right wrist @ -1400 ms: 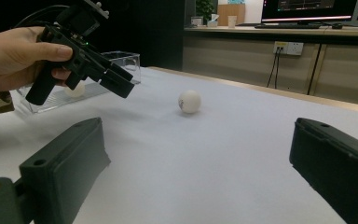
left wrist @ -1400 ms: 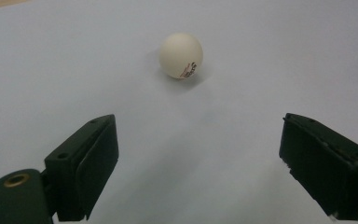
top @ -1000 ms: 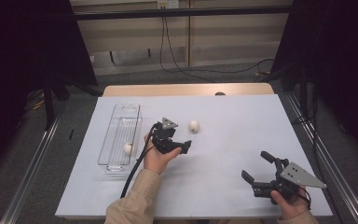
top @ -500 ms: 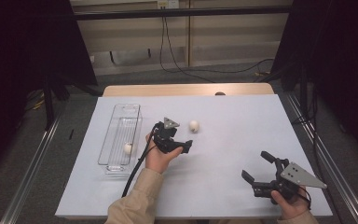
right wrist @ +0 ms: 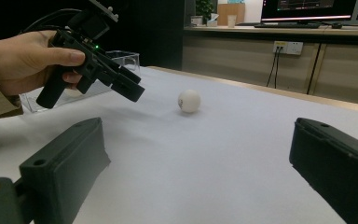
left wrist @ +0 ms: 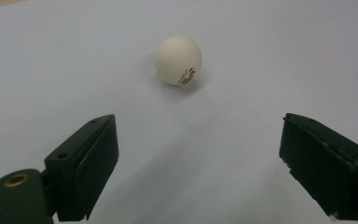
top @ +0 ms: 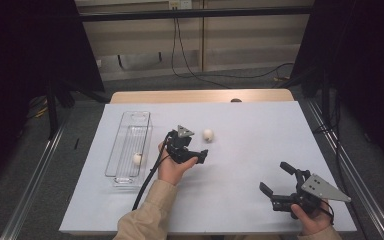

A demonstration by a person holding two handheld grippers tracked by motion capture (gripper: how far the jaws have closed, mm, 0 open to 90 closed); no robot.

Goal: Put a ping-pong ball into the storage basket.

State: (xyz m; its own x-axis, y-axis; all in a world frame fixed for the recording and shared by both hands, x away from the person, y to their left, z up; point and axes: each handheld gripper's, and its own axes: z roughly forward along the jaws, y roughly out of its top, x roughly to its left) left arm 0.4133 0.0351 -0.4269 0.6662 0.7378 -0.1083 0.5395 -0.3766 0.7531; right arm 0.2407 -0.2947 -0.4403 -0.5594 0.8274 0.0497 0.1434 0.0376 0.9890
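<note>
Two white balls are on your table point(top: 250, 125), which is covered with a white sheet. Starting at the left, a clear plastic tray point(top: 122, 170) lies lengthwise on the sheet, and one ball point(top: 137, 159) sits inside it, toward its near end. Just to the right of the tray, your left hand point(top: 172, 169) holds the left gripper point(top: 192, 147) above the sheet, its grey plate on top and its cable trailing back along your sleeve. Its jaws stand wide apart with nothing between them. The second ball point(top: 208, 134) rests on the bare sheet just beyond and to the right of that gripper, apart from it; in the left gripper view the ball point(left wrist: 178, 60) lies ahead of the jaws, slightly left of centre, with small printed marks on its lower right side. Farther right, near the front right corner of the table, your right hand point(top: 311, 220) holds the right gripper point(top: 278, 179), well apart from the ball. Its jaws are also spread wide and hold nothing. In the right gripper view, the ball point(right wrist: 189, 101) sits on the sheet ahead, with the left gripper point(right wrist: 123, 84) angled down beside it.
</note>
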